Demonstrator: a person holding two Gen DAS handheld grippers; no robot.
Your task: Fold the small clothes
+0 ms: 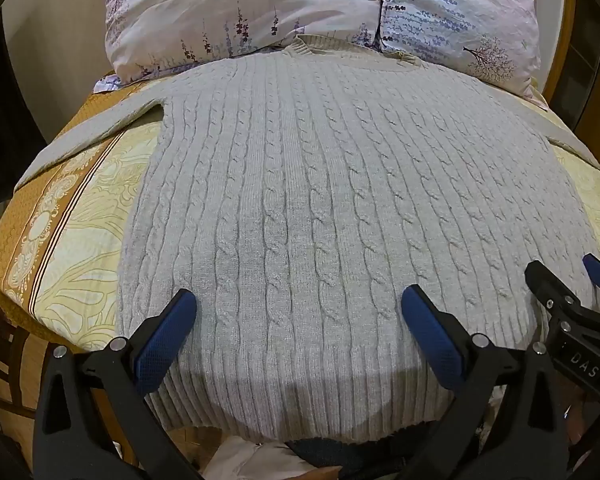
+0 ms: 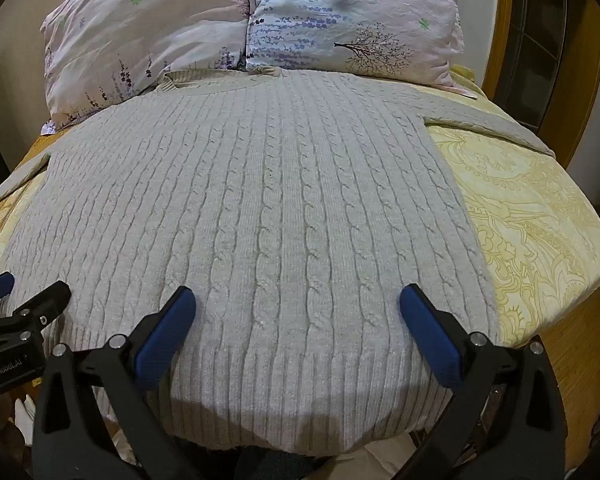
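A light grey cable-knit sweater [image 1: 320, 184] lies flat and face up on the bed, collar at the far end by the pillows, ribbed hem at the near edge. Its sleeves spread out to both sides. It also fills the right wrist view [image 2: 260, 200]. My left gripper [image 1: 298, 304] is open and empty, its blue pads just above the hem on the sweater's left half. My right gripper [image 2: 298, 304] is open and empty above the hem on the right half. The right gripper also shows in the left wrist view [image 1: 572, 292], and the left gripper in the right wrist view [image 2: 24, 300].
Two floral pillows [image 1: 240, 12] [image 2: 352, 12] lean at the head of the bed. A yellow patterned bedspread [image 2: 532, 220] [image 1: 80, 220] covers the bed around the sweater. A wooden frame [image 2: 580, 80] stands at the right. Loose fabric lies below the near bed edge.
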